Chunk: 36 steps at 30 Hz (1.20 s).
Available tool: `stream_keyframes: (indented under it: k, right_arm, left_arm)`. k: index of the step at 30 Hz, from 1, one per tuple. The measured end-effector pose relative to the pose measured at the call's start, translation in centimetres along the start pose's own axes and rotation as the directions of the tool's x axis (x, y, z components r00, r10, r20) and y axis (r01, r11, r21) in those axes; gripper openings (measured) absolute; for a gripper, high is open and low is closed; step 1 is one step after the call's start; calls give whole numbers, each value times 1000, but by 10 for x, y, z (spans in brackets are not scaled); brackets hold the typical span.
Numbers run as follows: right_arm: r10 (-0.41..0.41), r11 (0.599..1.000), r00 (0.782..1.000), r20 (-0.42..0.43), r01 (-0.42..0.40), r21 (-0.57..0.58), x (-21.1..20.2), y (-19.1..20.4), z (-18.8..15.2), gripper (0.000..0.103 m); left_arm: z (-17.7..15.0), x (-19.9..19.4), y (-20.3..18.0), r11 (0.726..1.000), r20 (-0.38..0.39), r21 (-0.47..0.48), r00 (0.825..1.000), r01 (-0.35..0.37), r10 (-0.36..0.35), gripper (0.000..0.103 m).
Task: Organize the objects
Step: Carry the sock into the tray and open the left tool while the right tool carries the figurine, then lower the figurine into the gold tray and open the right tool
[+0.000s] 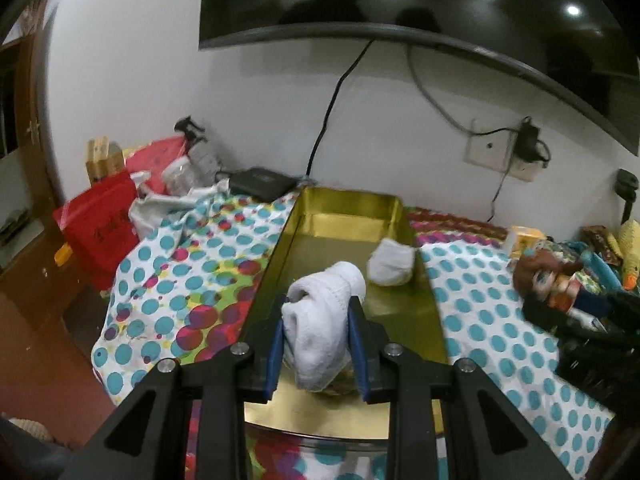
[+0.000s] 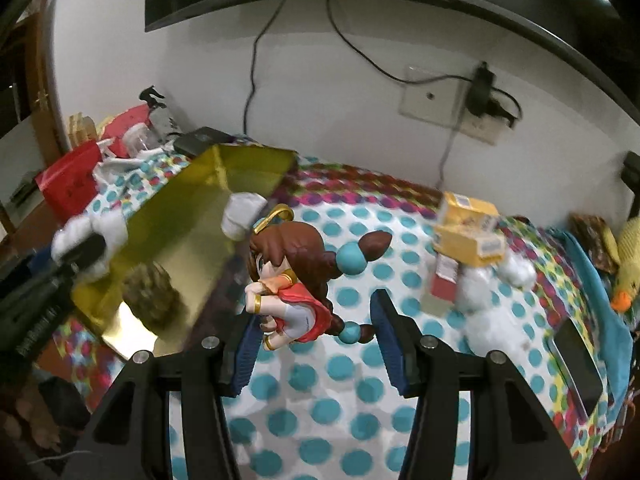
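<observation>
My left gripper (image 1: 318, 322) is shut on a rolled white sock (image 1: 322, 320) and holds it over the near end of a long gold tray (image 1: 348, 206). A second white sock roll (image 1: 390, 266) lies against the tray's right wall. In the right wrist view the gold tray (image 2: 248, 160) is at left, with the left gripper and its sock (image 2: 96, 236) over its edge. My right gripper (image 2: 316, 332) is shut on a doll (image 2: 294, 280) with brown hair and a red dress, held above the dotted cloth. The doll also shows in the left wrist view (image 1: 548, 276).
A yellow carton (image 2: 468, 228) and a red box (image 2: 444, 276) lie on a white plush toy (image 2: 492, 312) at right. A yellow duck (image 2: 630, 264) and a phone (image 2: 576, 364) sit far right. Red bags (image 1: 100, 224) and a black box (image 1: 260, 184) stand by the wall. A brown lump (image 2: 150, 296) lies in the tray.
</observation>
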State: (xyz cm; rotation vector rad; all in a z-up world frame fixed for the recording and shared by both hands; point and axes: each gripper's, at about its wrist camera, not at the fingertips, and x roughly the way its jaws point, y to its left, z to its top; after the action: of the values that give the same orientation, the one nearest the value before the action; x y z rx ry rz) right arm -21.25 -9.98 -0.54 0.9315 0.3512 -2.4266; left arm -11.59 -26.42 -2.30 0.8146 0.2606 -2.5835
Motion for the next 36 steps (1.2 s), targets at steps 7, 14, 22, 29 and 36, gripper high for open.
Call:
stream_keyframes:
  k: [7, 14, 22, 29, 36]
  right_arm:
    - [5, 1000, 1000, 3, -5, -9, 3, 13, 5, 50]
    - [2, 1000, 1000, -9, -3, -17, 3, 13, -2, 50]
    - [0, 1000, 1000, -10, 0, -21, -2, 15, -6, 50]
    - [-1, 999, 1000, -10, 1, -33, -3, 19, -5, 50]
    - [13, 998, 1000, -12, -14, -62, 2, 36, 1, 50]
  left_arm:
    - [-7, 18, 4, 1000, -42, -8, 999, 13, -13, 29]
    - [5, 29, 1, 998, -48, -42, 998, 38, -40, 29]
    - [20, 42, -8, 999, -31, 14, 999, 38, -37, 31]
    - [18, 48, -10, 995, -50, 12, 994, 97, -96, 57]
    - [17, 45, -7, 997, -51, 25, 996, 73, -72, 57]
